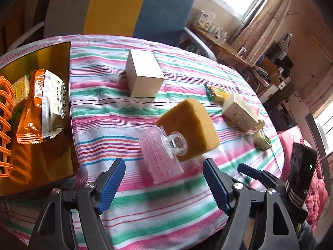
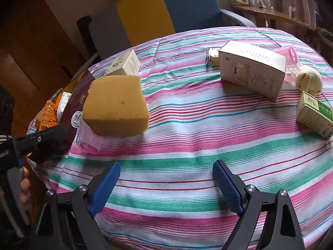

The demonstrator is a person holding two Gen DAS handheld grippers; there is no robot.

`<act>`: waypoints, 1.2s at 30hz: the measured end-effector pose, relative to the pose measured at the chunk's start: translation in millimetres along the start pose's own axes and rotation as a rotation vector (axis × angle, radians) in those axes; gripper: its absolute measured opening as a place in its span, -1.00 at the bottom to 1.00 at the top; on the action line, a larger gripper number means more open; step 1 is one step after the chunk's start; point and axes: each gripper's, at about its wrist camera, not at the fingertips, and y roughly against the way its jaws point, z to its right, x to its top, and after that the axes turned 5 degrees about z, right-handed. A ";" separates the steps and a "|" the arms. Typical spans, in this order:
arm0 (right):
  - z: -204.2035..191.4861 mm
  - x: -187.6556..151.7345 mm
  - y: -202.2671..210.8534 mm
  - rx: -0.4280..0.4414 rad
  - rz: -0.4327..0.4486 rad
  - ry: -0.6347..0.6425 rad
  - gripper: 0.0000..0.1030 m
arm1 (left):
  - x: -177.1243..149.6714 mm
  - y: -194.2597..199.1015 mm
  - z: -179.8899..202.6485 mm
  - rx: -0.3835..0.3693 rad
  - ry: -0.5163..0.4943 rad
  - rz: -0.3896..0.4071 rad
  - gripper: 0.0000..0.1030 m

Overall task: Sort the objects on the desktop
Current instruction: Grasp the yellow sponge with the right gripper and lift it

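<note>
Both empty: left gripper w/ jaws spread just short of the pink hair clip, prob. next pick; right gripper spread over bare cloth. Sponge touches clip; gold tray left already holds snacks.

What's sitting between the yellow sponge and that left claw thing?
A clear pink hair clip lies between the sponge and the left gripper, touching the sponge; the left wrist view shows it.

Striped-cloth table w/ sponge, pink clip, white boxes, gold tray, green carton.
</note>
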 end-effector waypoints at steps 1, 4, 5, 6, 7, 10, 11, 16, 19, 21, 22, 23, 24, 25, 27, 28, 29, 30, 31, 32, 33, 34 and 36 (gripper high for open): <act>-0.7 -0.4 -0.6 0.001 0.002 0.003 0.84 | 1.2 -3.5 -1.8 0.020 0.011 -0.005 0.52; -2.7 -1.3 -2.1 0.001 0.006 0.017 0.92 | 4.8 -11.3 -6.0 0.043 0.032 -0.016 0.52; -3.4 -1.6 -2.7 0.000 0.007 0.021 0.94 | 5.5 -12.3 -5.6 0.050 0.022 -0.015 0.52; -4.1 -1.7 -3.5 -0.002 0.008 0.026 0.96 | 6.0 -13.2 -4.9 0.057 0.010 -0.013 0.52; -4.8 -1.9 -4.2 -0.004 0.010 0.030 0.97 | 6.1 -13.9 -4.7 0.059 0.000 -0.014 0.52; -6.6 -1.7 -5.9 -0.013 0.013 0.037 0.99 | 5.4 -14.2 -1.8 0.061 -0.027 -0.017 0.52; -6.7 -1.2 -6.3 -0.015 0.014 0.036 0.99 | 5.2 -14.1 -0.8 0.087 -0.043 -0.010 0.52; -0.6 10.6 -7.6 0.003 0.018 -0.036 0.93 | 5.3 -13.8 -1.7 0.146 -0.053 0.002 0.47; 1.9 22.9 -9.2 0.030 0.017 -0.089 0.84 | 3.0 -12.8 -1.7 0.147 -0.056 0.009 0.47; -2.0 33.2 -9.7 0.061 0.027 -0.107 0.84 | 1.1 -12.3 -2.0 0.141 -0.059 0.008 0.47; -5.5 37.8 -11.2 0.074 0.029 -0.108 0.84 | 0.1 -12.1 -2.0 0.139 -0.060 0.009 0.47; -10.9 41.9 -14.2 0.084 0.026 -0.098 0.84 | -0.5 -11.9 -1.7 0.139 -0.064 0.010 0.47; -16.2 46.0 -17.2 0.095 0.022 -0.087 0.84 | -1.1 -11.8 -1.3 0.140 -0.070 0.011 0.47; -21.6 50.1 -20.1 0.105 0.019 -0.077 0.84 | -1.3 -11.3 -1.4 0.138 -0.072 0.012 0.47; -32.3 58.3 -26.1 0.125 0.013 -0.057 0.86 | -1.7 -10.0 -1.8 0.133 -0.073 0.013 0.47; -37.6 62.3 -29.1 0.135 0.009 -0.047 0.86 | -1.7 -10.0 -2.1 0.130 -0.071 0.013 0.47; -43.0 66.4 -32.0 0.145 0.006 -0.037 0.87 | -1.6 -10.2 -2.3 0.126 -0.069 0.014 0.47; -47.7 69.4 -36.4 0.155 -0.004 -0.026 0.88 | -1.7 -10.4 -2.3 0.123 -0.068 0.014 0.47; -51.5 70.7 -42.7 0.156 -0.023 -0.013 0.88 | -1.7 -10.8 -2.2 0.121 -0.069 0.013 0.47; -54.6 71.3 -48.1 0.137 -0.035 0.001 0.87 | -1.8 -11.2 -2.2 0.120 -0.071 0.012 0.47; -56.4 71.1 -51.9 0.106 -0.040 0.014 0.87 | -2.0 -10.9 -2.8 0.117 -0.070 0.011 0.47; -56.4 70.2 -54.8 0.082 -0.043 0.022 0.82 | -2.6 -10.7 -3.0 0.116 -0.072 0.010 0.47; -50.7 67.1 -54.6 0.104 -0.047 0.003 0.56 | -3.7 -11.8 -3.2 0.112 -0.074 0.002 0.49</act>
